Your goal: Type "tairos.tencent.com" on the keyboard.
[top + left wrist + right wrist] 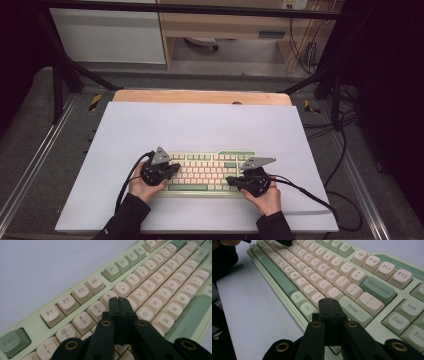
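High view: both grippers, left (173,169) and right (233,181), clenched empty (jaws pressed together), hover over the keyboard (210,157) ends.

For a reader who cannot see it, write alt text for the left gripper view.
The left gripper, its black jaws shut together, points down at a green and cream keyboard around the number 5 key, on a pale table.
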